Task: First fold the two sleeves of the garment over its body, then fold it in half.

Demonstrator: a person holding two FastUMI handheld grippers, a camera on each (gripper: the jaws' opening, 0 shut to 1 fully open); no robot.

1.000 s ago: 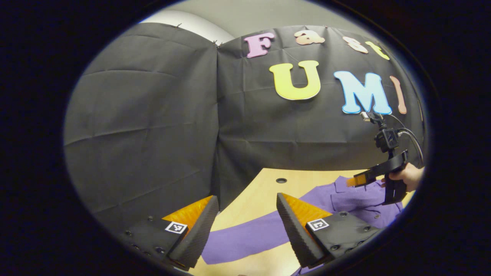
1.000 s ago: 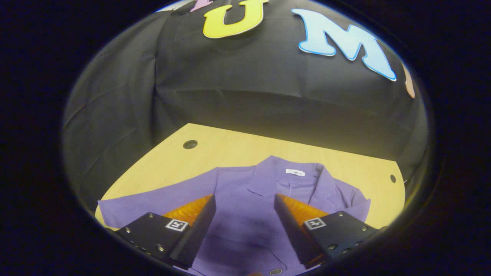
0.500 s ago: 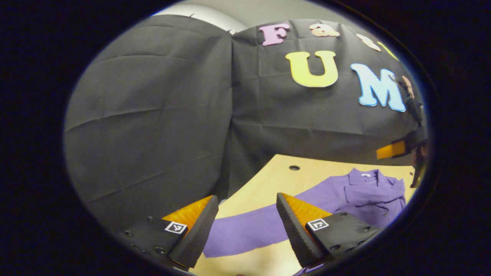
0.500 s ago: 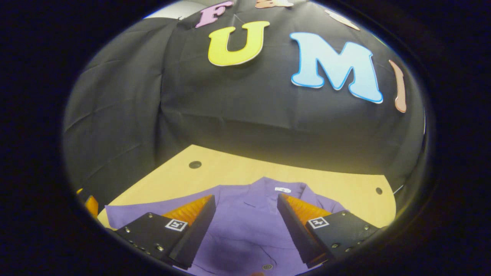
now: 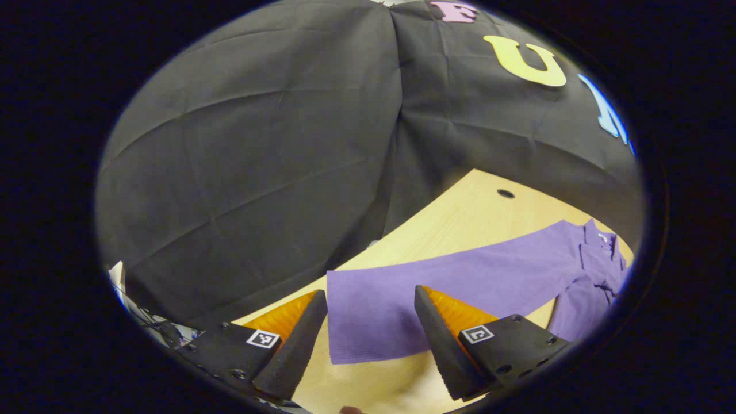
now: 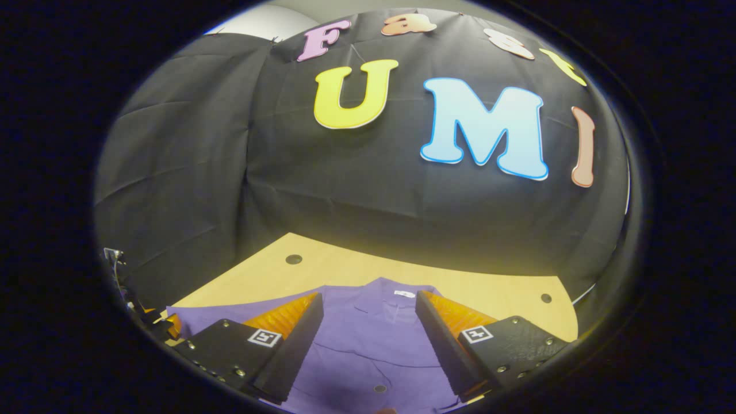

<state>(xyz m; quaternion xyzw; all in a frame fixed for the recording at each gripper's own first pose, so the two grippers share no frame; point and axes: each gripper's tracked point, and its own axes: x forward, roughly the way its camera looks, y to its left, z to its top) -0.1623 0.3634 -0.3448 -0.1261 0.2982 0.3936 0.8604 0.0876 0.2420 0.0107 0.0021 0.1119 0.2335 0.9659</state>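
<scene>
One purple garment [image 6: 374, 345] lies flat on the wooden table [image 6: 460, 287], low in the right gripper view, collar up. One sleeve [image 5: 437, 282] stretches across the lower middle of the left gripper view. Left gripper [image 5: 371, 328] is spread wide over the cuff, gripping nothing; right gripper [image 6: 369, 333] gapes wide, empty. Two holes [image 6: 294, 259] mark the table.

Bare table [image 5: 460, 218] lies between the sleeve [image 5: 437, 282] and booth wall [image 5: 259, 172].

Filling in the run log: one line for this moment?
left gripper: open over sleeve end | right gripper: open above shirt | no fold yet
</scene>
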